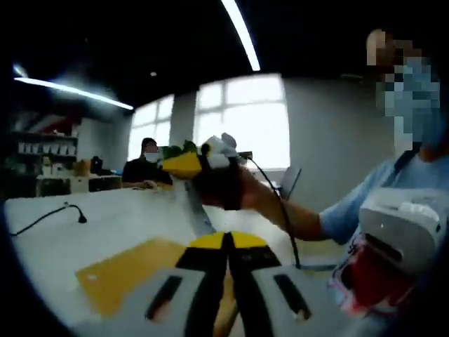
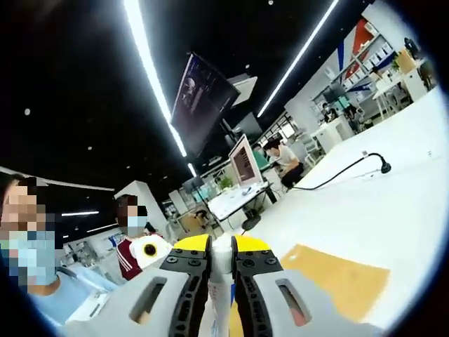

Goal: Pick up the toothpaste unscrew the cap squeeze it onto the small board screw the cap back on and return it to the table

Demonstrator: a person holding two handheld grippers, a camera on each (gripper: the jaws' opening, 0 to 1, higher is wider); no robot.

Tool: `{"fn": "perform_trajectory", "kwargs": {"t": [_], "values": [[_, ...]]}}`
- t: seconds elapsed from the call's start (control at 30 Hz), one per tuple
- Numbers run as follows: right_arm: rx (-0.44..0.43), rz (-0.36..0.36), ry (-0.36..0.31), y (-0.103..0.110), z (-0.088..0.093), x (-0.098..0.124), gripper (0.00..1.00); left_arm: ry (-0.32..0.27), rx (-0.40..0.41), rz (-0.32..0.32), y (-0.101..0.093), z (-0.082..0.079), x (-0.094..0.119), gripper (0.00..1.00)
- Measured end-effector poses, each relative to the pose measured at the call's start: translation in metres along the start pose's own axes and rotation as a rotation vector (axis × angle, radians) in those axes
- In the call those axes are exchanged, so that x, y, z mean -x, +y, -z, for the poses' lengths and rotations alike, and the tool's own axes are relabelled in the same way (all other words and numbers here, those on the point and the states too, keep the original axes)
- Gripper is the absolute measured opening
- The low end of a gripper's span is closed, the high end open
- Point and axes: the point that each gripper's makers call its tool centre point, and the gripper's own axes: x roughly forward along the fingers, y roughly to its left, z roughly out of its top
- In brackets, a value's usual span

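The right tongs [image 2: 222, 263] are clenched on the toothpaste [image 2: 222, 270], whose white tube stands up between the yellow-tipped jaws in the right gripper view. In the left gripper view the same tongs [image 1: 188, 166] come in from the right, held up above the desk [image 1: 105, 225] in the person's hand [image 1: 235, 184], with the tube [image 1: 198, 214] hanging down from them towards the camera.

The left tongs [image 1: 226, 241] have their jaws drawn together, and the lower end of the tube seems to meet them there. The view is blurred, so whether they grip the cap or merely sit closed beside it cannot be told.

The small board [image 1: 130, 270], a flat yellow-brown sheet, lies on the white desk below and just left of the left tongs. A black cable [image 1: 49, 216] lies further off.

The step in hand looks like the work on the cap, with the tube held aloft between both tongs. The next move probably calls for one pair to hold firm while the other twists.
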Motion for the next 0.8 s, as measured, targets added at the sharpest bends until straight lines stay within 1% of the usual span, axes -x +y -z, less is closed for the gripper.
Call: {"fn": "perform_trajectory", "kwargs": {"t": [0.03,0.07,0.1,0.13,0.17,0.2,0.23,0.27,0.3,0.37,0.4,0.43,0.47,0.5,0.57,0.6,0.63,0.7,0.8], "values": [[-0.006,-0.002,0.003,-0.002,0.001,-0.002,0.09,0.013,-0.003,0.004,-0.002,0.002,-0.005,0.0],[-0.016,0.002,0.003,-0.005,0.001,-0.003,0.09,0.056,-0.019,0.0,-0.002,0.01,-0.012,0.0],[-0.028,0.006,0.004,-0.009,0.001,-0.004,0.09,0.094,-0.037,-0.026,0.002,0.017,-0.02,0.0],[-0.04,0.009,0.001,-0.011,0.002,-0.004,0.09,0.116,-0.048,-0.046,0.005,0.022,-0.024,0.0],[-0.049,0.014,0.0,-0.014,0.003,-0.004,0.09,0.131,-0.064,-0.05,0.006,0.025,-0.029,0.0],[-0.059,0.018,-0.001,-0.018,0.002,-0.005,0.09,0.145,-0.063,-0.05,0.003,0.028,-0.035,0.0],[-0.071,0.023,-0.009,-0.023,0.002,-0.004,0.09,0.146,-0.063,-0.049,0.004,0.03,-0.038,0.0],[-0.082,0.032,-0.014,-0.026,0.004,-0.005,0.09,0.155,-0.069,-0.048,0.002,0.033,-0.043,0.0],[-0.085,0.034,-0.015,-0.029,0.005,-0.005,0.09,0.17,-0.071,-0.057,0.004,0.036,-0.044,0.0],[-0.108,0.036,-0.021,-0.038,0.004,-0.005,0.09,0.209,-0.106,-0.12,0.015,0.043,-0.044,0.0],[-0.125,0.037,-0.019,-0.043,0.005,-0.006,0.09,0.242,-0.131,-0.158,0.023,0.05,-0.043,0.0],[-0.133,0.057,-0.031,-0.05,0.003,-0.006,0.09,0.252,-0.143,-0.173,0.025,0.052,-0.042,0.0],[-0.133,0.055,-0.02,-0.053,0.004,-0.007,0.09,0.26,-0.125,-0.178,0.026,0.056,-0.042,0.0],[-0.142,0.056,-0.016,-0.058,0.005,-0.007,0.09,0.251,-0.127,-0.172,0.026,0.056,-0.043,0.0],[-0.202,0.066,-0.009,-0.07,0.009,-0.008,0.1,0.254,-0.116,-0.187,0.03,0.058,-0.044,0.0],[-0.207,0.067,-0.005,-0.076,0.009,-0.008,0.1,0.259,-0.115,-0.193,0.032,0.06,-0.044,0.0],[-0.224,0.082,-0.003,-0.083,0.012,-0.008,0.1,0.261,-0.114,-0.197,0.033,0.061,-0.044,0.0],[-0.231,0.093,0.003,-0.091,0.015,-0.008,0.1,0.269,-0.111,-0.205,0.036,0.064,-0.045,0.0],[-0.222,0.1,0.011,-0.092,0.018,-0.009,0.1,0.273,-0.11,-0.21,0.037,0.065,-0.045,0.0]]}}
